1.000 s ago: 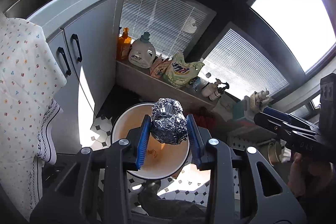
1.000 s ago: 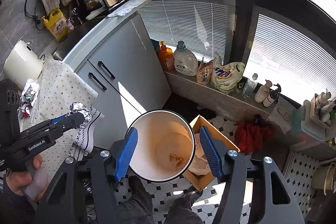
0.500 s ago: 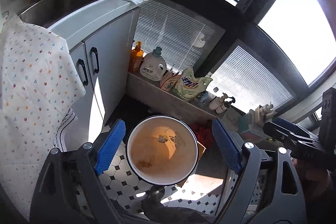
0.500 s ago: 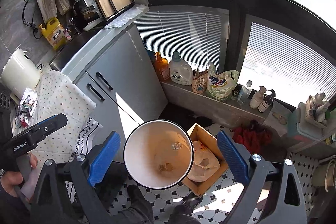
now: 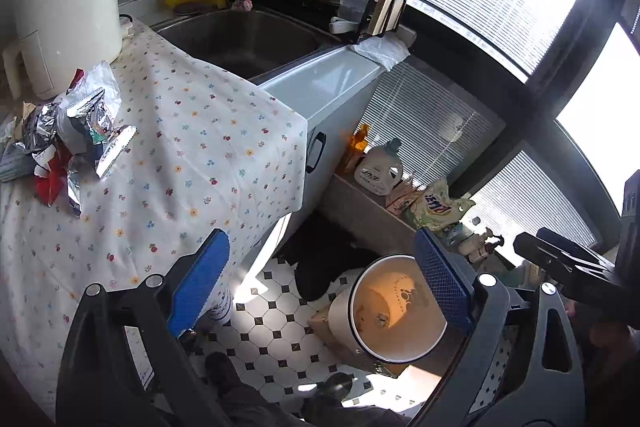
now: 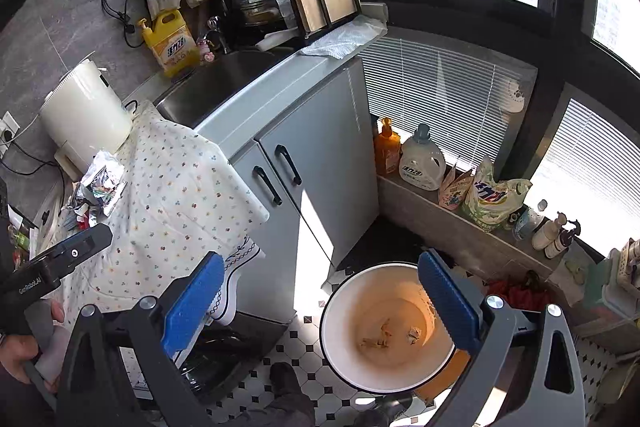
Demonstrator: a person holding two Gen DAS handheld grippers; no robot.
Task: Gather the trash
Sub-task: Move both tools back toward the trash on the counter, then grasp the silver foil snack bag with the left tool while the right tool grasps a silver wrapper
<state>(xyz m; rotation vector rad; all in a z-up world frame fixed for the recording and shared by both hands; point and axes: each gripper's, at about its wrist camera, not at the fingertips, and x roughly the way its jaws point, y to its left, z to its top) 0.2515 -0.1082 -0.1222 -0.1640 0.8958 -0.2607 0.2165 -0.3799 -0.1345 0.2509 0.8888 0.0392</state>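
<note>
Your left claw (image 5: 320,279) has just spread wide, empty. Your right claw (image 6: 320,301) is wide too, empty, above the bin (image 6: 340,311). Wrappers (image 5: 76,131) lie on the tabletop (image 5: 192,163).

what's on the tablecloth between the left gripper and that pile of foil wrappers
Nothing: in the left wrist view, only bare floral tablecloth lies between the open left gripper and the foil wrappers.

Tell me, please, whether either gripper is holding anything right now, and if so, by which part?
Nothing is held. The left gripper and the right gripper both have their jaws wide apart and empty, having just been opening.
</note>
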